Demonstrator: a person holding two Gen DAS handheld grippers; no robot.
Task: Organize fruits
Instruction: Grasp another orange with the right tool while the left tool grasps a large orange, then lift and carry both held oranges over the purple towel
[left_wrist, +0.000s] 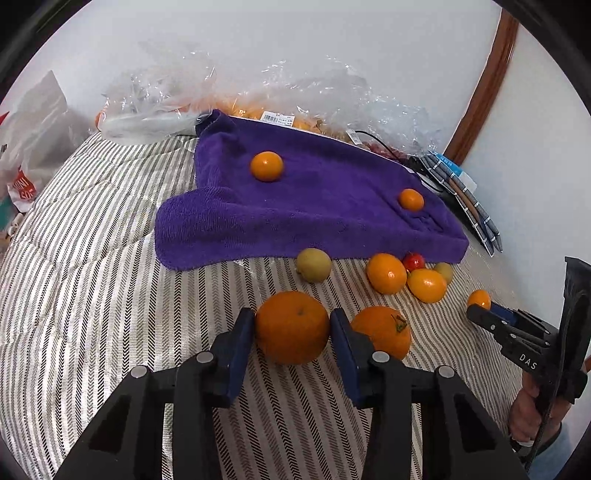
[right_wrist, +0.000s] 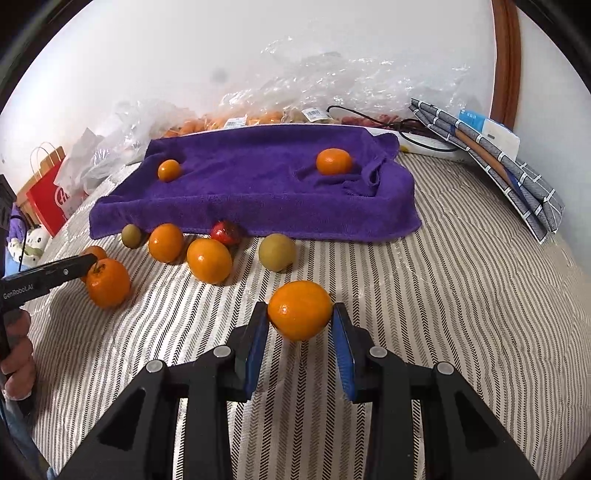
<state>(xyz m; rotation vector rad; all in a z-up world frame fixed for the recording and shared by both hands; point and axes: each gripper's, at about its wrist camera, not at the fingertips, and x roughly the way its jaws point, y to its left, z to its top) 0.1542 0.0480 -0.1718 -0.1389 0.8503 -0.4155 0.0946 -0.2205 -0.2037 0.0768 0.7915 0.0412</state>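
My left gripper (left_wrist: 292, 328) is shut on a large orange (left_wrist: 291, 326), low over the striped bedding. My right gripper (right_wrist: 300, 314) is shut on a smaller orange (right_wrist: 300, 309); it also shows at the right of the left wrist view (left_wrist: 480, 308). A purple towel (left_wrist: 314, 206) lies ahead with two oranges on it (left_wrist: 266, 166) (left_wrist: 411, 199). Loose fruit sits along its near edge: a green fruit (left_wrist: 313, 264), oranges (left_wrist: 386, 273) (left_wrist: 426, 285), a red fruit (left_wrist: 413, 261). Another orange with a stem (left_wrist: 384, 330) lies just right of my left gripper.
Clear plastic bags of fruit (left_wrist: 280, 99) lie behind the towel against the wall. Folded grey cloths and a cable (right_wrist: 491, 162) lean at the right. Shopping bags (right_wrist: 48, 192) stand at the left edge of the bed. The striped bedding (left_wrist: 92, 258) stretches left.
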